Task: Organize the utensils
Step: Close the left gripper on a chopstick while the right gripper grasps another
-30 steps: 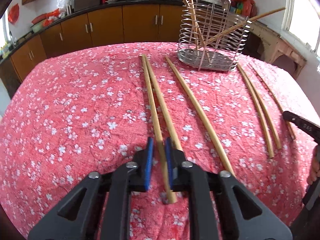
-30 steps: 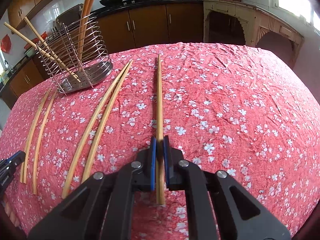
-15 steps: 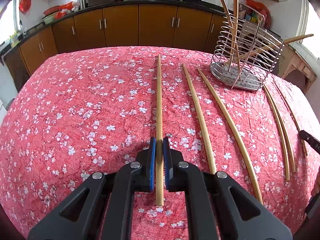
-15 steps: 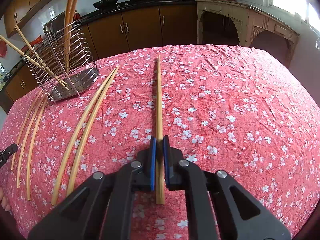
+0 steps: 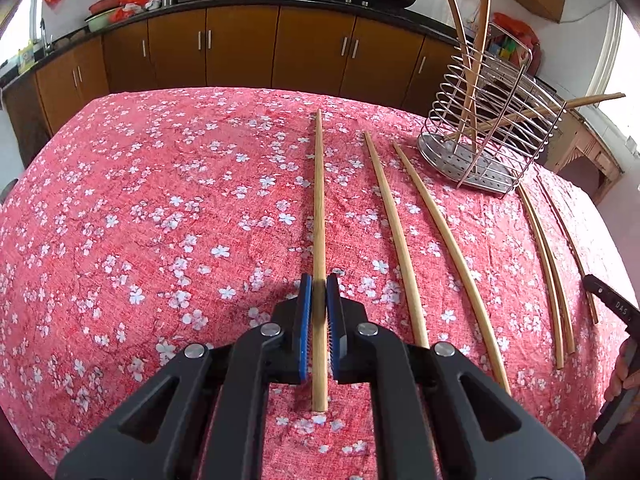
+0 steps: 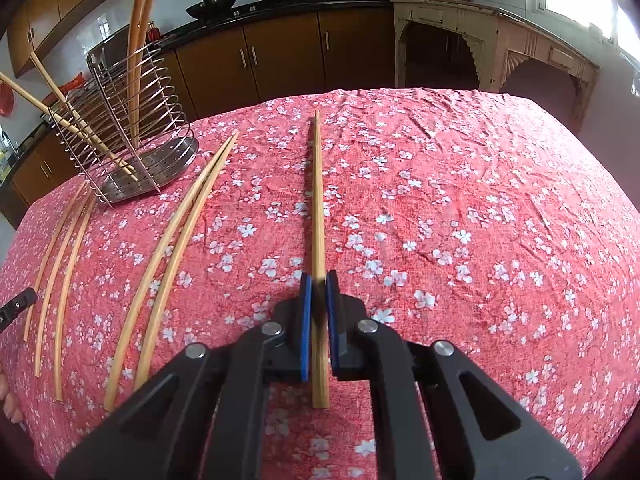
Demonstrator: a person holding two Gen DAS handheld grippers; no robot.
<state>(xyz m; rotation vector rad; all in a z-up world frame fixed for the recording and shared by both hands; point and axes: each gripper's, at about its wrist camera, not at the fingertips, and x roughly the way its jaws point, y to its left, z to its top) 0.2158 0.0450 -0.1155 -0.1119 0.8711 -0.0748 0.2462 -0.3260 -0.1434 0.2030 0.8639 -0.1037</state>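
- Left gripper [image 5: 319, 280] has its blue pads squeezed onto one chopstick, the left stick [image 5: 319, 200], gripped near its butt end. The stick runs straight out to 12 o'clock over the cloth [image 5: 160, 220].
- Same story on the other side: right gripper [image 6: 319, 278] is clamped on the right stick [image 6: 317, 200], again near the butt, tip aimed at 12 o'clock.
- Held count: two chopsticks, one per gripper.
- From the left camera, an inner pair [image 5: 394, 240] lies loose on the cloth just right of the left stick, fanning toward 1 o'clock.
- Further out at 3 o'clock lies an outer pair [image 5: 550, 280], side by side and nearly touching. A thinner-looking stick beyond them ends right by the right gripper's tip at the frame edge, so it looks like the right stick.
- The right camera mirrors that. Two loose sticks sit at 9 to 10 o'clock, their far tips meeting, and three more lie further left. The outermost of those three ends by the left gripper's tip.
- Loose count on the cloth: four chopsticks, in two pairs.
- The wire rack [image 5: 492, 120] stands on the cloth at 1 to 2 o'clock for the left camera and 10 o'clock for the right.
- Rack sticks [image 6: 138, 40]: four inside, two tall and nearly upright, two leaning out over the rim.
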